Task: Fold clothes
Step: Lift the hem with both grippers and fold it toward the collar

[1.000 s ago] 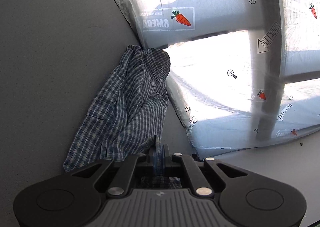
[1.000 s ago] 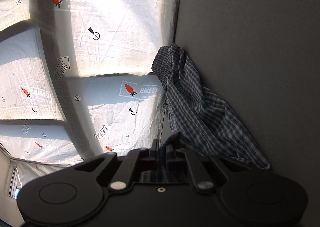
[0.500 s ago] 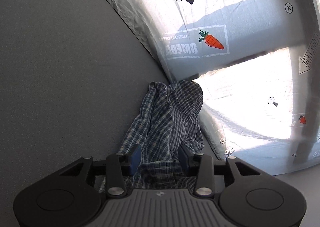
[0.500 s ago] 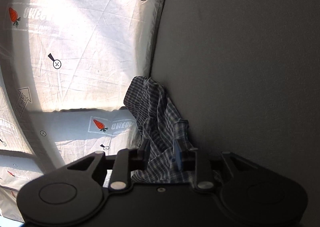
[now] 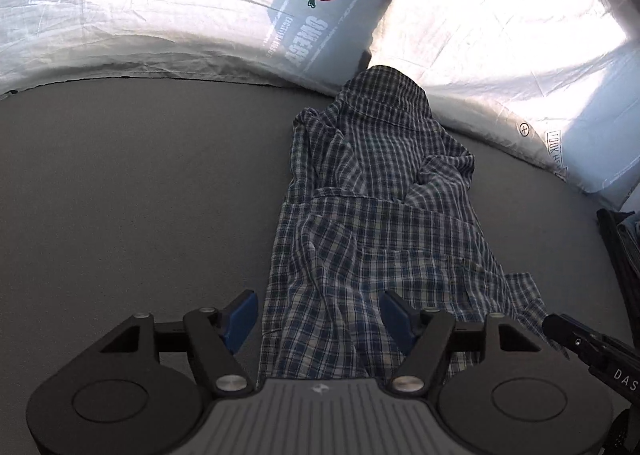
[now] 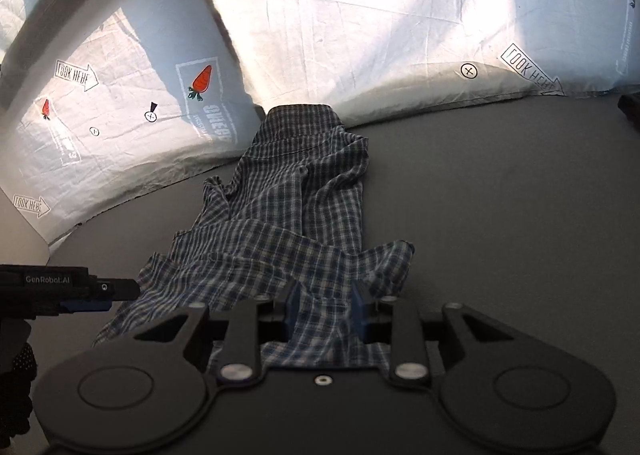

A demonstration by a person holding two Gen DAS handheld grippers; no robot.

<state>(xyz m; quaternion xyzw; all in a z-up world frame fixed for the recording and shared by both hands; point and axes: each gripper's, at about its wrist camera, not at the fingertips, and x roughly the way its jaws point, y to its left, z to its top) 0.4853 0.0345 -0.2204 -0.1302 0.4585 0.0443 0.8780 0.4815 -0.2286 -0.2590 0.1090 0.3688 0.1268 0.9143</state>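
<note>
Tabletop (image 5: 120, 195), grey, backed by a white printed sheet (image 5: 500, 55). Plaid shirt (image 5: 372, 223) lies on it lengthwise, rumpled and bunched, collar end far against the sheet. Left gripper (image 5: 320, 321) is released, fingers wide astride the near hem. Right gripper (image 6: 325, 313) is also parted, cloth between its fingers, not pinched. Judgement: spread the shirt flat and smooth before creasing.

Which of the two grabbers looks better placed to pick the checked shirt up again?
Probably the right gripper: its narrower jaws already straddle a raised fold of the checked shirt. The left gripper gapes wide over flatter cloth.
</note>
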